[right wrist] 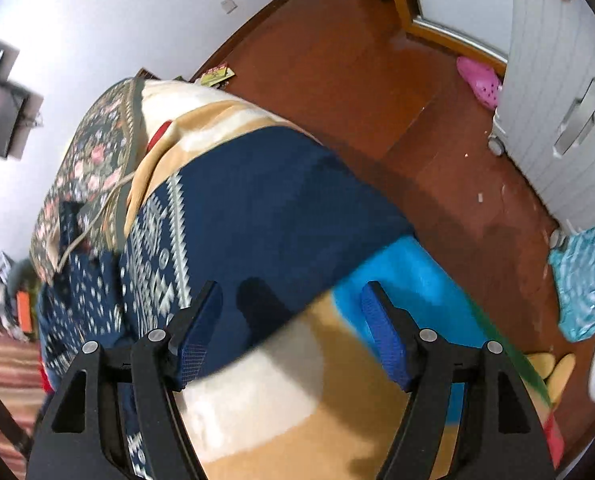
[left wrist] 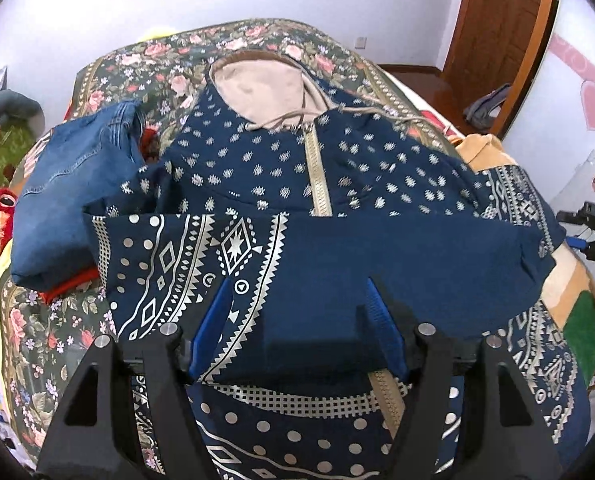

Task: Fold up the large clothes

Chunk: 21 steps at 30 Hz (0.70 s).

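Note:
A navy hoodie (left wrist: 257, 168) with a white pattern, beige hood and zipper lies spread on the bed. One sleeve (left wrist: 337, 248) is folded across its chest. My left gripper (left wrist: 297, 312) is open, its blue pads either side of the folded sleeve's fabric, just above it. My right gripper (right wrist: 291, 320) is open and empty, hovering over the hoodie's plain navy edge (right wrist: 265, 208) at the bed's side. The right wrist view is blurred.
Blue jeans (left wrist: 73, 184) lie left of the hoodie on the floral bedspread (left wrist: 145, 64). A tan, white and blue blanket (right wrist: 297, 392) lies under the right gripper. Beyond the bed edge is the wooden floor (right wrist: 417, 120), a white cabinet (right wrist: 557, 100) and a pink shoe (right wrist: 479, 80).

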Motion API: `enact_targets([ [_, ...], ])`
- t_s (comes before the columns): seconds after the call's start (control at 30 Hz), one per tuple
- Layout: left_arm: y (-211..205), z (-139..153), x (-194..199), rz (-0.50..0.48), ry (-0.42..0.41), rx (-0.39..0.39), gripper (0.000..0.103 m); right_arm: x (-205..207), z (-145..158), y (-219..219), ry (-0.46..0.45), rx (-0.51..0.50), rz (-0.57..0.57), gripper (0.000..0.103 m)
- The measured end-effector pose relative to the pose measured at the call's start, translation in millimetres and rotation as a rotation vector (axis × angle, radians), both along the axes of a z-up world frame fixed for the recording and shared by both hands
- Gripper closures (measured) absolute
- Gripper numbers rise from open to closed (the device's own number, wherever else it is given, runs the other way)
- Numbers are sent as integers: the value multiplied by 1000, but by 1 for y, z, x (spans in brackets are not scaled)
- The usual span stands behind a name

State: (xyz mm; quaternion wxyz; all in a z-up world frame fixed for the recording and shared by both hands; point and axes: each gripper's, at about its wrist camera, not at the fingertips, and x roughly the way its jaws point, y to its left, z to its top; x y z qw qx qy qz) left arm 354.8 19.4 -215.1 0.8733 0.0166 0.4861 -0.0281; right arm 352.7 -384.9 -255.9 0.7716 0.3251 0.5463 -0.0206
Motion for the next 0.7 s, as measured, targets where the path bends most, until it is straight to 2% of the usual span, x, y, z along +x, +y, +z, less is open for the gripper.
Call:
enact_targets([
  [0.23,13,-8,4,44,25,-30,36,25,-18,-8,7,11,-69,32],
  [0.33,16,-10,2,52,31,-33,36,31,-20,-13,14,0,-114,38],
  [0.4,17,-9,0,52,29,-29,36,34,-17,-14,13,-27,-121,58],
  [0.43,18,-9,-2,52,27,-29,36,35,-13,-13,12,-44,-127,64],
  [0.5,20,-7,-6,52,20,-26,36,35,-7,-12,2,-63,-135,85],
  [0.57,23,-4,-9,55,16,-24,36,33,2,-11,-17,-63,-133,92],
  [0.7,31,1,-18,65,5,-26,36,27,38,1,-110,-123,-96,93],
])
